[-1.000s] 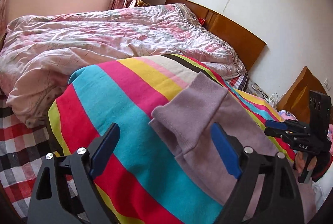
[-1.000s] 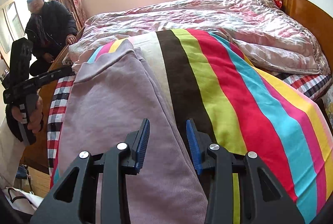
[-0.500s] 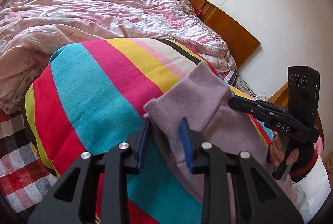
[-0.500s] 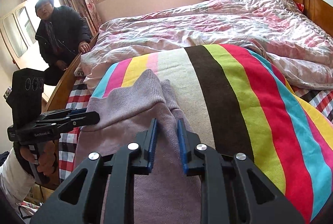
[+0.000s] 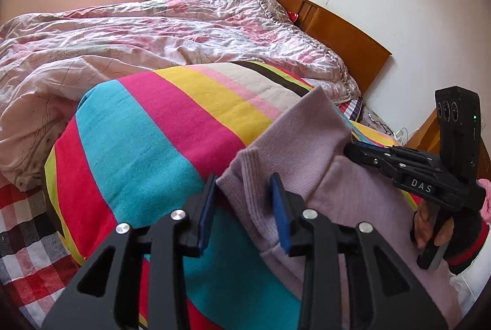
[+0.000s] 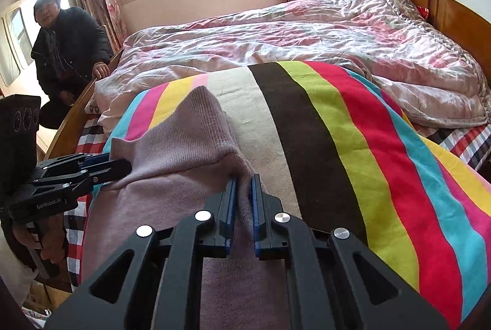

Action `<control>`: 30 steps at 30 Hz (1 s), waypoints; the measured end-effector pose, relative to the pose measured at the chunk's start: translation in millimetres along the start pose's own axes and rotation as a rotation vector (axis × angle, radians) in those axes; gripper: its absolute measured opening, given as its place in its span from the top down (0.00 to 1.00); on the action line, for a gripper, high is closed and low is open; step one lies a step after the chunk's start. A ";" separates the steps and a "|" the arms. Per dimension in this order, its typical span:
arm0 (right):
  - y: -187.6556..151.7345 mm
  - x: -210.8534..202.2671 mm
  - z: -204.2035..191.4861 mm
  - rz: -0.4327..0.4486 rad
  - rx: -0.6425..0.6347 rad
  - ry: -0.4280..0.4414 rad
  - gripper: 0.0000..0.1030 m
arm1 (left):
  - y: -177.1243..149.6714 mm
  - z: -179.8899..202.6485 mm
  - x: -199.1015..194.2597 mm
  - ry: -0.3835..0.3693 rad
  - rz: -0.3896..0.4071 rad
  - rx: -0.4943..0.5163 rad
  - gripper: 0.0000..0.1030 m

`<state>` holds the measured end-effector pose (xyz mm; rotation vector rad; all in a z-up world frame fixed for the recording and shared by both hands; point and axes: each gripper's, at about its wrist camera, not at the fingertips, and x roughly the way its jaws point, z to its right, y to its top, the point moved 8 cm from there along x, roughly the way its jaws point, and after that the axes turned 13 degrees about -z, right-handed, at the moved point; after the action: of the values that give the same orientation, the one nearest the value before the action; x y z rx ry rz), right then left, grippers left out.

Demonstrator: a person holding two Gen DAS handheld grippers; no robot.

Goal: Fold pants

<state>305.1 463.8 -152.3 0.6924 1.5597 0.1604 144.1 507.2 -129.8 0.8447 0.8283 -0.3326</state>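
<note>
Left gripper (image 5: 244, 204): jaws opening, ribbed edge of lilac pants (image 5: 343, 186) between blue pads, gap visible on both sides, no clamp. Pants: spread flat on striped blanket (image 5: 147, 140) on bed, folded edge toward floral quilt (image 5: 153, 32). Right gripper (image 6: 243, 201): jaws opening, narrow gap, pants (image 6: 172, 146) fold between pads; contact too close to tell. Checked sheet (image 5: 27, 241) under blanket. Wooden headboard (image 5: 346, 44) at far right. Seated person (image 6: 61, 51) at left bed edge in right wrist view.
</note>
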 end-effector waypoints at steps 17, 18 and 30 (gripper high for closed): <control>-128.2 -53.7 -24.7 -0.157 0.111 0.023 0.50 | -24.7 22.9 -8.5 -0.163 -0.044 -0.163 0.13; -135.4 -60.4 -26.0 -0.156 0.143 0.017 0.50 | -26.2 24.6 -4.6 -0.187 -0.059 -0.176 0.11; -280.6 -151.5 -23.9 -0.061 0.319 0.026 0.37 | -33.3 36.0 19.5 -0.031 -0.110 -0.080 0.34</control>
<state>184.1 167.9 -158.7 0.8927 1.6472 -0.1282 156.4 459.4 -148.3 0.7192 0.8552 -0.4061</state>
